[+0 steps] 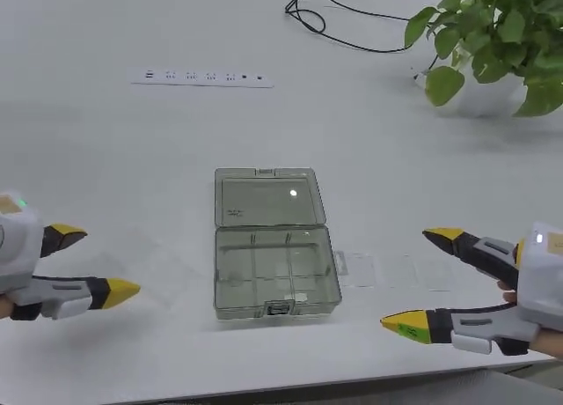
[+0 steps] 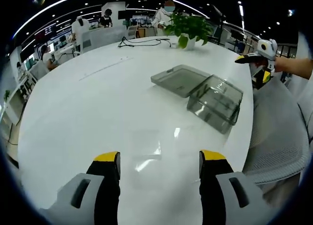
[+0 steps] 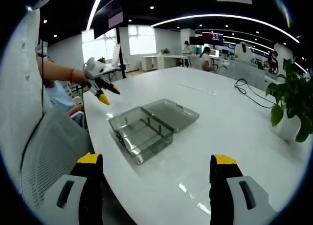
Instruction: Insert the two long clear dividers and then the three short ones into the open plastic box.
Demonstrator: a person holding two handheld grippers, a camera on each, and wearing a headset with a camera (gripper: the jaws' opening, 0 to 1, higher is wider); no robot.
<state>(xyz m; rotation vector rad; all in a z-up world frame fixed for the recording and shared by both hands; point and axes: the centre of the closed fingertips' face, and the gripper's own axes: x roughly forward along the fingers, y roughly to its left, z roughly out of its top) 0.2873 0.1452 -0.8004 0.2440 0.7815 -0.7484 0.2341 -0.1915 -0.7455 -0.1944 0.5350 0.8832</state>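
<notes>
**First:** Head view, then. How far along would you say this is?

**Second:** Right at the beginning, by my reckoning. The open plastic box (image 1: 277,277) sits mid-way across the white table (image 1: 132,158), with its lid (image 1: 268,198) laid flat behind it. The clear dividers (image 1: 391,271) lie on the table just right of the box, and a fainter clear patch (image 1: 145,264) lies to its left.

**First:** Is anything in the box yet?

**Second:** Thin lines cross the tray. Whether they are moulded slots or a divider already seated, I can't tell. My guess is all five are left to do, the two long ones first.

**First:** And the tongs?

**Second:** Both are released and carry nothing. The left gripper (image 1: 106,262) hovers left of the box above that fainter patch. In the left gripper view a clear sheet lies on the table just ahead of its spread jaws. The right gripper (image 1: 412,279) hangs near the right-hand pieces with its jaws wide apart.

**First:** Counts?

**Second:** One box, one lid, two grippers. The dividers lie in two groups, but they are so transparent that I can't number the pieces or sort long from short. Farther back there's one power strip (image 1: 202,77), one black cable (image 1: 343,26) and one potted plant (image 1: 493,44).
</notes>
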